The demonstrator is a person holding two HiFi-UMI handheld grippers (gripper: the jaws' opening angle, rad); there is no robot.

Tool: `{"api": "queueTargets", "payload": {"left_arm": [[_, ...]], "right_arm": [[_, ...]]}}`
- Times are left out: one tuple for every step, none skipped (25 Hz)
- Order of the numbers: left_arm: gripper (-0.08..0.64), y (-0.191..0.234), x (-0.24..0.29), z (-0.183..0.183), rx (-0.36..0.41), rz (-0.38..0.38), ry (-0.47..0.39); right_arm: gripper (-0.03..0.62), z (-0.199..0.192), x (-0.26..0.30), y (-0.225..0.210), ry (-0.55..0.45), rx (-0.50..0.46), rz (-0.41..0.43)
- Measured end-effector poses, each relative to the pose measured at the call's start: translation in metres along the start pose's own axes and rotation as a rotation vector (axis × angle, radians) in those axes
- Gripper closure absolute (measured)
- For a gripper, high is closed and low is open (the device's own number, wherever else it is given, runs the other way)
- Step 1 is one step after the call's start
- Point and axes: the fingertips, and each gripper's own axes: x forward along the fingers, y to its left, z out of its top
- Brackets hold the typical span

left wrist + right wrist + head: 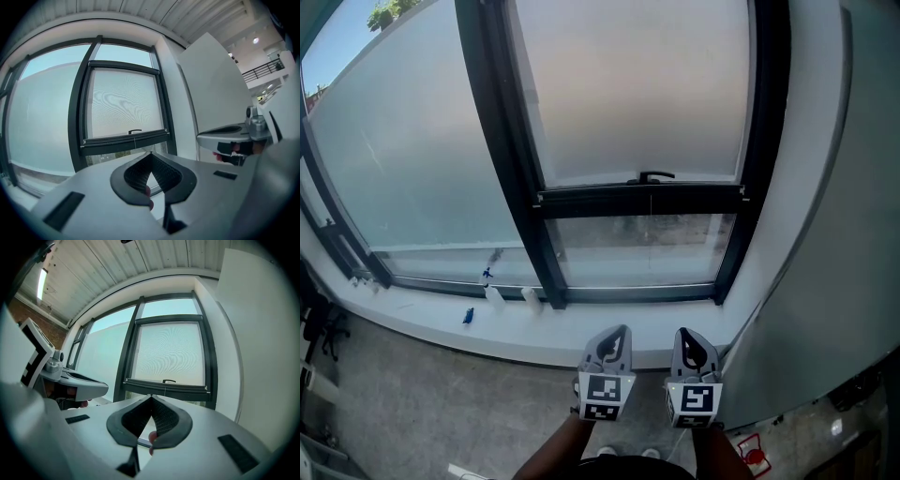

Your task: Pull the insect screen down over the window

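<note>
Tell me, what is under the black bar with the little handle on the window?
Under the bar is a strip of bare glass, then the dark bottom frame and the white sill. Above the bar, the insect screen veils the view outside.

White sill [422, 323], running across the lower half of my head view. On it, left of centre, lie 2 small white items [495, 296] and, further left, 1 small blue item [468, 316]. Grey floor [412, 403] lies below, lower left.
</note>
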Motion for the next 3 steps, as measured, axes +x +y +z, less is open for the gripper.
{"api": "queueTargets", "payload": {"left_arm": [[0.557, 0.0007, -0.0001, 0.0005, -0.004, -0.001, 0.0], [0.557, 0.0015, -0.0002, 0.001, -0.007, -0.002, 0.0], [0.557, 0.0023, -0.0003, 0.0015, -0.011, -0.002, -0.001]], "right_arm": [[0.589, 0.0, 0.0, 0.0008, 0.001, 0.001, 0.0], [0.589, 0.0001, 0.0, 0.0016, 0.001, 0.003, 0.0], [0.589, 0.0002, 0.0, 0.0024, 0.002, 0.004, 0.0]]}}
